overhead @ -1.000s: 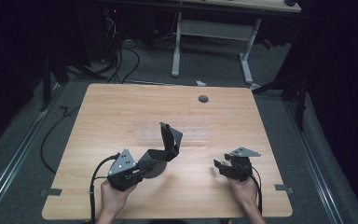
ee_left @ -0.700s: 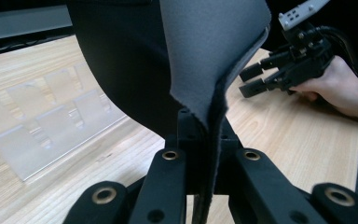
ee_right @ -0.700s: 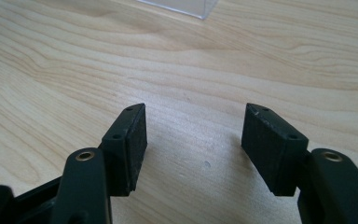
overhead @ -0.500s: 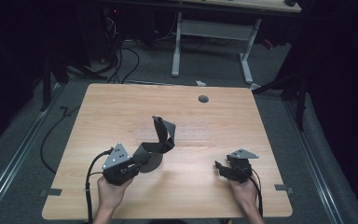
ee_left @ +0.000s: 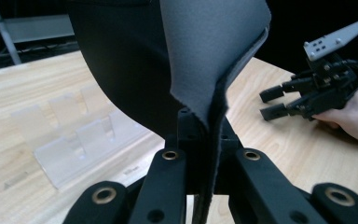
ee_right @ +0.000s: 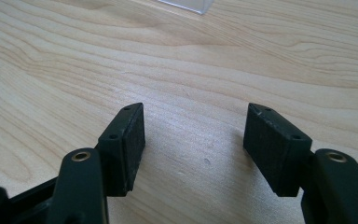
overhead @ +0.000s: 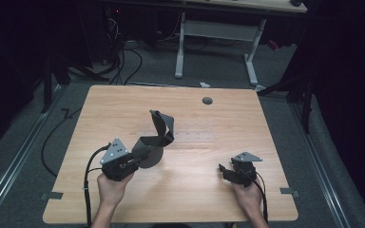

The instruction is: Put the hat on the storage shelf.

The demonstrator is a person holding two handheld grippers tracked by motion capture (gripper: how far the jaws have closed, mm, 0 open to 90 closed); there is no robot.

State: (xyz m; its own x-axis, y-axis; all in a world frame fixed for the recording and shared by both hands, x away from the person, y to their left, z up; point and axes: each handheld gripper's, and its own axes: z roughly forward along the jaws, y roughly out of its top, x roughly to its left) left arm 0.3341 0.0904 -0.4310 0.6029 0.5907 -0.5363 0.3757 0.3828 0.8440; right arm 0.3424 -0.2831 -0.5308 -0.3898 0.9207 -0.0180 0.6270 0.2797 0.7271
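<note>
The left tool [overhead: 140, 156] is clamped tight on the edge of a dark grey cloth [overhead: 158, 137]. In the left gripper view the cloth [ee_left: 200, 60] hangs right in front of the camera, with its thin edge pinched between the two black jaws. The cloth is lifted up off the counter [overhead: 190, 199] and folds over at the top. It sits at the near left part of the counter, just right of the left hand [overhead: 111, 190].

The right tool [overhead: 224, 171] rests low at the near right part of the counter, well apart from the cloth. Its jaws have just been opening, and now they stand wide apart with nothing between them. In the right gripper view the right tool [ee_right: 193, 144] has only bare wood between its two pads [ee_right: 130, 135]. The right hand [overhead: 247, 197] holds it from the near edge.

A clear plastic stand [ee_left: 74, 140] lies on the counter behind the cloth, near the middle. A small round hole [overhead: 207, 100] sits in the counter at the far side.
</note>
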